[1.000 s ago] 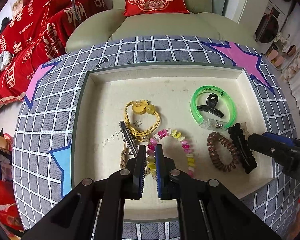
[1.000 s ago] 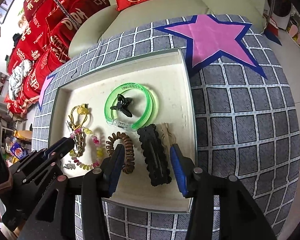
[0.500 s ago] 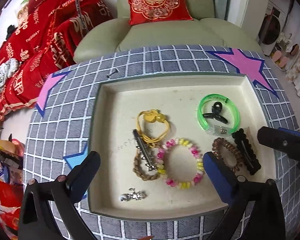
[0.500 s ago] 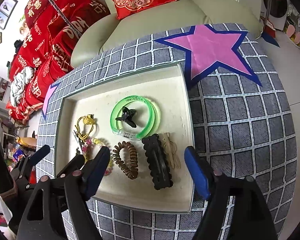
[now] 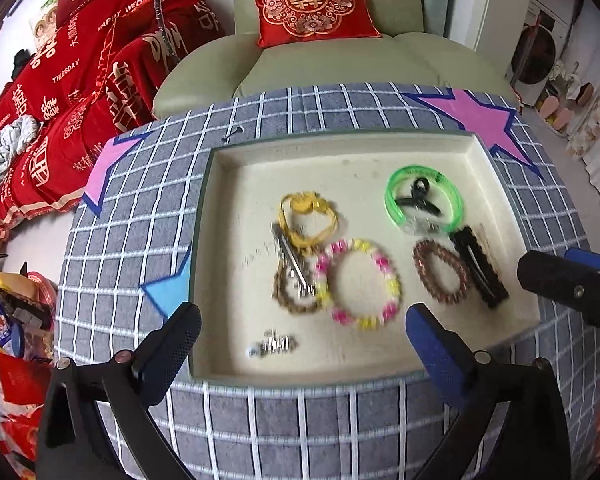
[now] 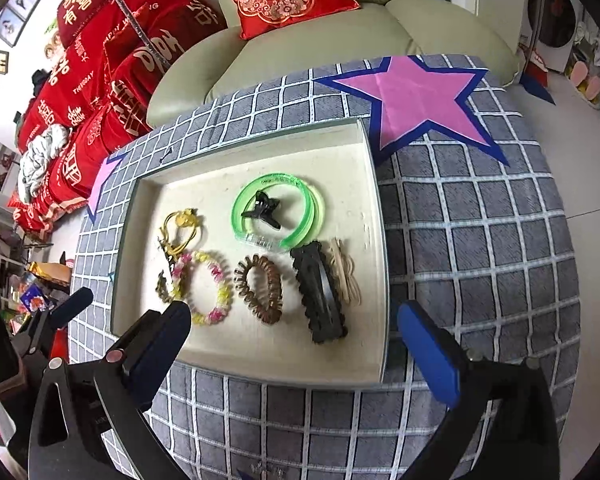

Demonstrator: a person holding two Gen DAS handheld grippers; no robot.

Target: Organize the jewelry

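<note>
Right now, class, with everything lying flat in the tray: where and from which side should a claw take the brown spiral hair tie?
Probably from above, pinching across one side of its coil. The brown spiral hair tie lies flat as an open loop, so one finger can drop inside it. Choose the side facing the beaded bracelet, since the black hair clip lies close along the other.

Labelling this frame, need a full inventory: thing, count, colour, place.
tray: 1, cream, on checked cloth
bangle: 1, green, tray far right
claw clip: 1, black, inside bangle
snap clip: 1, black, tray right
coil hair tie: 1, brown, left of snap clip
bead bracelet: 1, pink-yellow, tray centre
hair tie: 1, yellow, beyond bracelet
small charm: 1, silver, tray near left
cushion: 1, red, on sofa
left gripper: 1, open
right gripper: 1, open
</note>
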